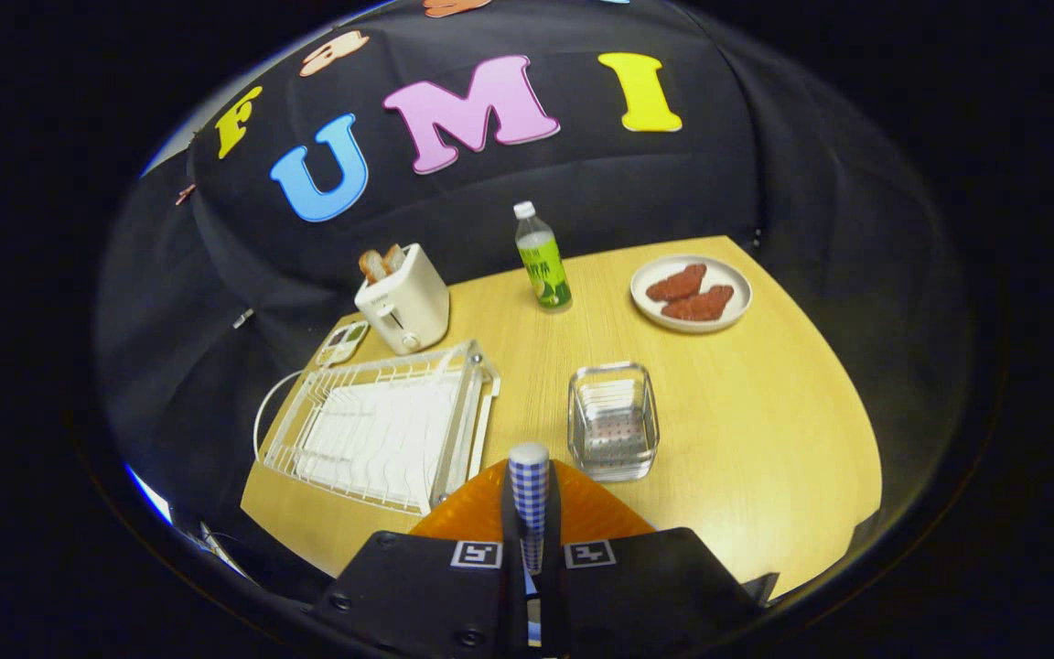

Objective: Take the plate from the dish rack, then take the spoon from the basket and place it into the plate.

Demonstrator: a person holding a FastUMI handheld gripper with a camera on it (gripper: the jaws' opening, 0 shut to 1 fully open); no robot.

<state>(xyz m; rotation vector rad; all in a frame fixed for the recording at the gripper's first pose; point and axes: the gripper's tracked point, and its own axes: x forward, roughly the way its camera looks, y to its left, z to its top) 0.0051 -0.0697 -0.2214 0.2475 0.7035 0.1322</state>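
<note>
Gripper (530, 549) fingers pinch spoon (529, 483) over plate (527, 513). Rack (381, 430) close left, basket (612, 421) close right; bare table (765, 412) btwn them, open far right.

Gripper view looks forward and down from above the table's (765, 430) near edge; wall beyond.

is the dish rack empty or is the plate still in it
Empty: the dish rack shows bare wire slots; the orange plate lies under the shut gripper.

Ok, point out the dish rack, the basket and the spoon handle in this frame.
dish rack (379, 430), gripper view, white ribbed floor.
basket (612, 423), gripper view, perforated bottom.
spoon handle (529, 485), gripper view, checked shaft between the tongs (532, 540).
</note>
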